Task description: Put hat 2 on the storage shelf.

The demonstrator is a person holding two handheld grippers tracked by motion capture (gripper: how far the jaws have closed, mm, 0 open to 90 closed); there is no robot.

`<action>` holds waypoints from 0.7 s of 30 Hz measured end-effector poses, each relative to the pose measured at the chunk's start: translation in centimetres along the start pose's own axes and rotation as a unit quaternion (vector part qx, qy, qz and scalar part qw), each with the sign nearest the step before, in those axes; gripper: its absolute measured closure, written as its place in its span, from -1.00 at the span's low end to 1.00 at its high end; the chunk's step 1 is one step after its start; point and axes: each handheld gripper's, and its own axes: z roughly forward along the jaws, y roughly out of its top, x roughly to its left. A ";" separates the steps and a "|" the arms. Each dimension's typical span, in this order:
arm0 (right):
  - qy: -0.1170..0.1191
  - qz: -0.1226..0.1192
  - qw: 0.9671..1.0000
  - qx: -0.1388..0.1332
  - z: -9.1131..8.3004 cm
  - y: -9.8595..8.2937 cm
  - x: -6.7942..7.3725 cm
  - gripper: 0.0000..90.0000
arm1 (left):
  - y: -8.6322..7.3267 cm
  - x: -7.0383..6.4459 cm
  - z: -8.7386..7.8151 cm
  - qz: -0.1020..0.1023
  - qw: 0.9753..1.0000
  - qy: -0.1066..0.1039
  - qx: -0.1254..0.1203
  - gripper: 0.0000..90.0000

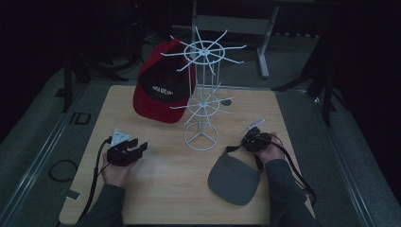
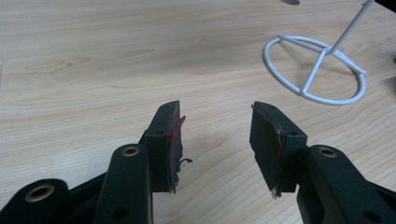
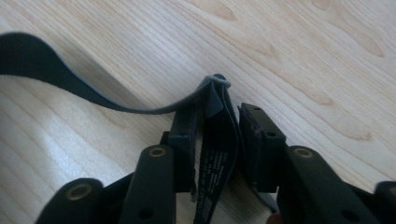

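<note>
Right gripper (image 3: 215,121) jaws clenched on grey visor (image 1: 235,178) strap only; thin strap may slip, visor drops before rack (image 1: 202,94). Left gripper (image 2: 215,140) jaws released, idle.

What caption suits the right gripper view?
Right gripper pinching the grey visor's strap over the wooden table.

dim lab, lone wooden table (image 1: 165,189)

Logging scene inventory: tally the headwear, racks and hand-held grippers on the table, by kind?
Caps: 1, red and black cap on the rack.
Visors: 1, grey visor.
Racks: 1, white wire rack.
Hand-held grippers: 2, left hand-held gripper, right hand-held gripper.
Total: 5.
</note>
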 end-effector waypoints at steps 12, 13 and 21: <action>-0.017 0.019 1.000 -0.016 0.1 0.0 0.4 0.95 | -0.3 0.0 0.2 -0.001 1.000 0.000 0.005 0.21; -0.020 0.021 0.999 -0.017 0.0 0.0 0.5 0.95 | -0.3 -0.1 0.2 0.001 1.000 0.000 0.007 0.21; -0.040 0.032 0.998 -0.037 -1.2 -0.1 0.2 0.95 | -0.5 -0.3 0.5 0.012 1.000 0.006 0.012 0.22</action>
